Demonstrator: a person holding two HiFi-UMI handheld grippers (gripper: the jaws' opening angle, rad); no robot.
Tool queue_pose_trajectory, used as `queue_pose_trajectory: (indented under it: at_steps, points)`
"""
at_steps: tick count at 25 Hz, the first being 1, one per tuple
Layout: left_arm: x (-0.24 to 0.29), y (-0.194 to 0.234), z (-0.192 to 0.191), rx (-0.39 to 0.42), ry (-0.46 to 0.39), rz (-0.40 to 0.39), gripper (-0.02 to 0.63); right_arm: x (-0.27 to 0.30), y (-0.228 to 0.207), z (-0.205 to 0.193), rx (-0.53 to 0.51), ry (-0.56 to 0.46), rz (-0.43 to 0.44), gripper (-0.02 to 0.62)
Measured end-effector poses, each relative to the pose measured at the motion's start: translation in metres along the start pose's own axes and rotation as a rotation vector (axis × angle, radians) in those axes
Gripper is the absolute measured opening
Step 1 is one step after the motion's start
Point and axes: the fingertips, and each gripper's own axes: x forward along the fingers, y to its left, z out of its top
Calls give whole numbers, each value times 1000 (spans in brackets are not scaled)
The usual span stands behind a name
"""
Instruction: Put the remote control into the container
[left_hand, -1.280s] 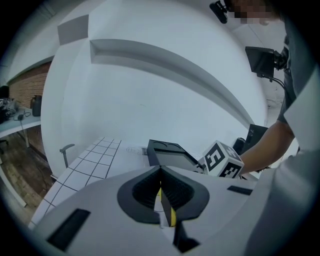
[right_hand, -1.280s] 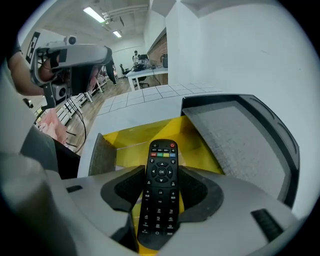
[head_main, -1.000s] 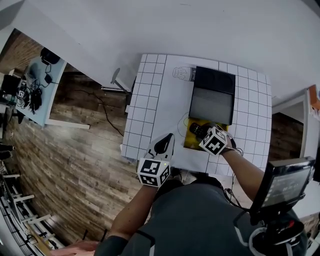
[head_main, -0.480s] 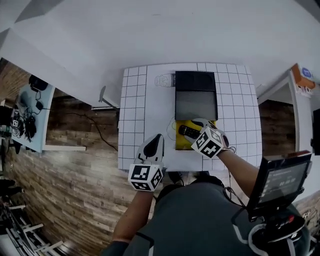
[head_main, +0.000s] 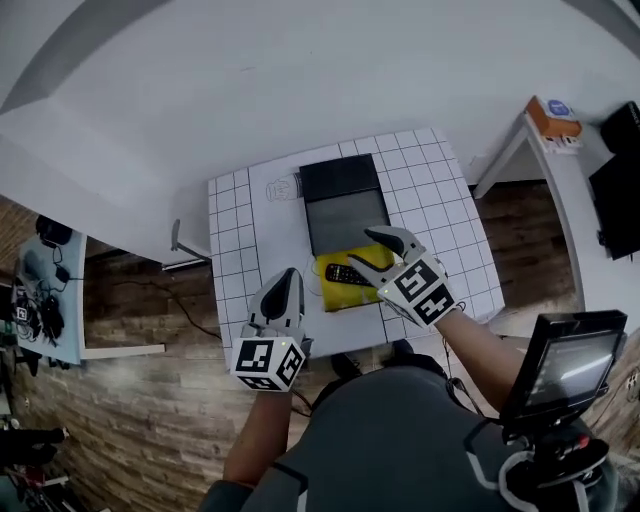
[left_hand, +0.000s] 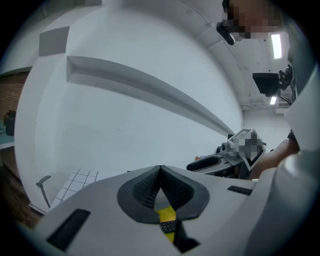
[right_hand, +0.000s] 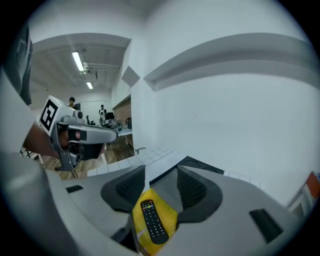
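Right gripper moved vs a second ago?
Yes. The right gripper has pulled back rightward off the yellow mat, clear of the remote; its jaws are closing with nothing between them.

We read no text, brand or number anywhere. Left marker cube (head_main: 268, 362), right marker cube (head_main: 420, 291): black-and-white square codes only, no letters. Remote control (right_hand: 153, 223): button legends too small for us. Orange box (head_main: 553, 116): blue label blurred. Bottle outline (head_main: 283, 187) printed on table (head_main: 455, 220): no legible wording. Screen (head_main: 562, 366): illegible to us.
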Motion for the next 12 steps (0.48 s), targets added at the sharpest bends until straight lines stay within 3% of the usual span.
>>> queue_pose_trajectory:
  at_steps: [2,8,12]
  points:
    - [0,-7,12,10,-15,-9,9,-20,-7,15,43,-61,-36,130]
    - [-8,-23,41,55,-60,-8,9,-79,-25,49,119,-232,-146,66]
    - [-18,-31,52,73,-61,6,9,-113,-31,62,187,-353,-172,52]
